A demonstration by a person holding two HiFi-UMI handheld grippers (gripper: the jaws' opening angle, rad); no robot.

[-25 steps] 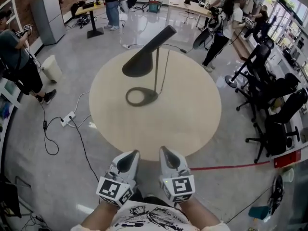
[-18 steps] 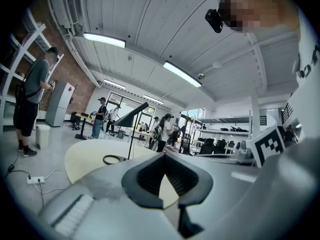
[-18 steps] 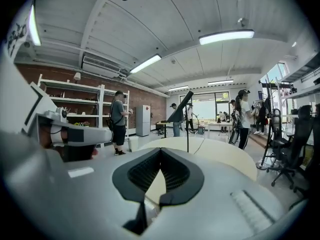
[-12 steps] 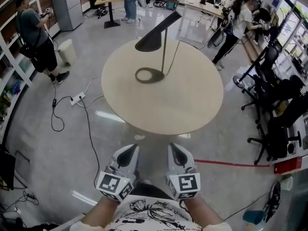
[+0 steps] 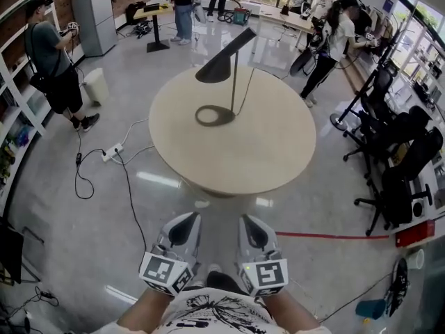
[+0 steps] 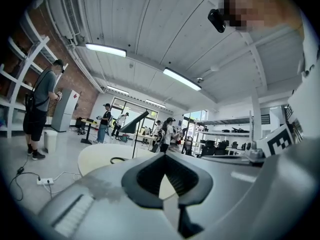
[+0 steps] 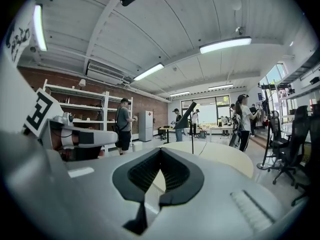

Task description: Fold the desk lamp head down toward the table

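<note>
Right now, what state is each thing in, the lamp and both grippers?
Desk lamp head: raised on its stem, tilted, not yet folded down.
Lamp base: flat on the round table, nothing touching it.
Left gripper: shut, empty, held short of the table.
Right gripper: shut, empty, held short of the table.

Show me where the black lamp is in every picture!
Head view: desk lamp top centre, on the far side of the round table.
Left gripper view: desk lamp small, just left of centre.
Right gripper view: desk lamp small, just right of centre.
Shared landmark: the round table under it.
</note>
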